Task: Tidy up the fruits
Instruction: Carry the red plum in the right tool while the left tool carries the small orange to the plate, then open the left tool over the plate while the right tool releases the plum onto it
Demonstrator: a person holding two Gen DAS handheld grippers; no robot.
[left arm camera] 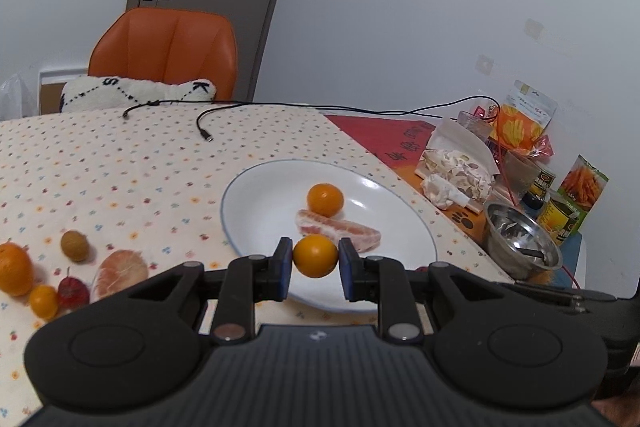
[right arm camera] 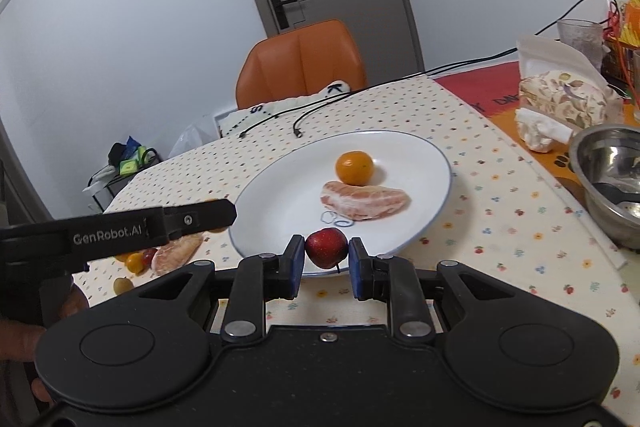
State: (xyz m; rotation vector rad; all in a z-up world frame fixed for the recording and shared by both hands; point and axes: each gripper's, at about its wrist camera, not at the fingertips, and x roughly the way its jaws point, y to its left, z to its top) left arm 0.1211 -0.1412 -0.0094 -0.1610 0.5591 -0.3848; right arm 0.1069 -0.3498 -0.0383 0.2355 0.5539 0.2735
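Note:
My left gripper [left arm camera: 315, 259] is shut on a small orange [left arm camera: 315, 255] and holds it over the near rim of the white plate [left arm camera: 264, 195]. On the plate lie another small orange [left arm camera: 325, 199] and a peeled pomelo segment [left arm camera: 340, 229]. My right gripper [right arm camera: 325, 255] is shut on a small red fruit [right arm camera: 326, 247] with a stem, at the near rim of the same plate [right arm camera: 288, 195], which carries the orange [right arm camera: 354, 167] and the pomelo segment [right arm camera: 364, 203]. On the cloth to the left lie an orange [left arm camera: 14, 269], a brown longan [left arm camera: 75, 245], a pomelo piece [left arm camera: 120, 273], a red fruit [left arm camera: 73, 291] and a small orange [left arm camera: 43, 301].
A steel bowl [left arm camera: 520, 243] stands right of the plate, with cans, snack bags and a wrapped packet [left arm camera: 456, 167] behind it. Black cables [left arm camera: 208, 131] cross the far side of the dotted tablecloth. An orange chair [left arm camera: 168, 47] stands behind the table. The other gripper's black body [right arm camera: 120, 233] reaches in from the left.

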